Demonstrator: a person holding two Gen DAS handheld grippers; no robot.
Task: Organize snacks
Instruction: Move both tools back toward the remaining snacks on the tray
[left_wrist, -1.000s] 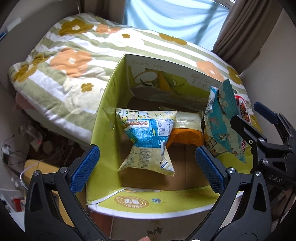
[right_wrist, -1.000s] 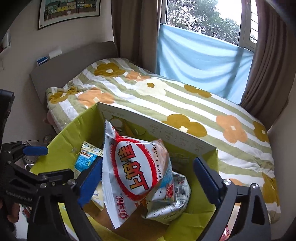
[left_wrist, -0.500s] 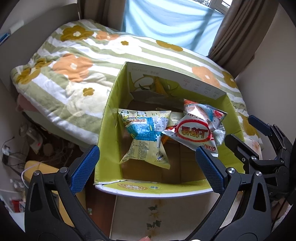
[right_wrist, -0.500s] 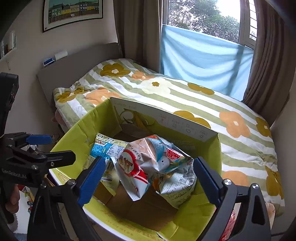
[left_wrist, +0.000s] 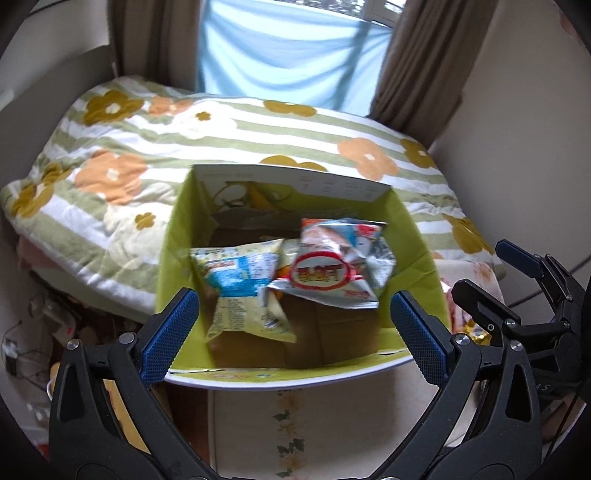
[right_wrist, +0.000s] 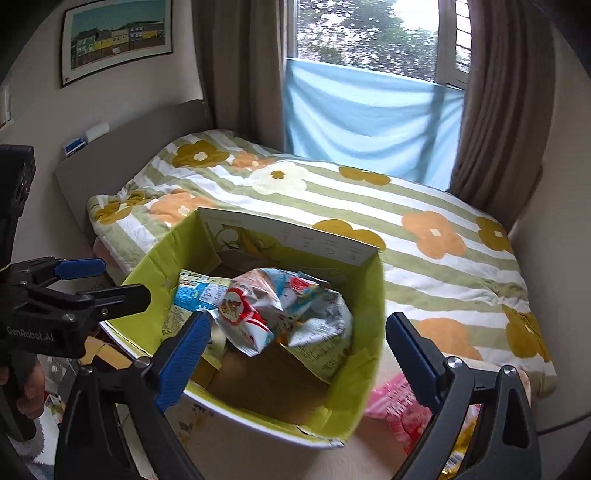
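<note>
An open green cardboard box (left_wrist: 173, 258) (right_wrist: 369, 332) stands in front of the bed. Inside lie a blue-and-yellow snack bag (left_wrist: 240, 288) (right_wrist: 195, 291) on the left and a crumpled red-and-white shrimp flake bag (left_wrist: 332, 273) (right_wrist: 258, 314) on the right, on top of other packets. My left gripper (left_wrist: 295, 332) is open and empty above the box's near edge. My right gripper (right_wrist: 295, 354) is open and empty above the box; it also shows at the right of the left wrist view (left_wrist: 517, 280).
A bed with a flowered striped quilt (right_wrist: 332, 192) lies behind the box. Pink snack packets (right_wrist: 399, 406) lie on the surface right of the box. A yellow packet (left_wrist: 476, 334) shows there too. Clutter and cables (left_wrist: 37, 332) fill the floor at left.
The shrimp flake bag left my right gripper and dropped into the box, settling on the other packets. Both grippers have pulled back and up from the box.
</note>
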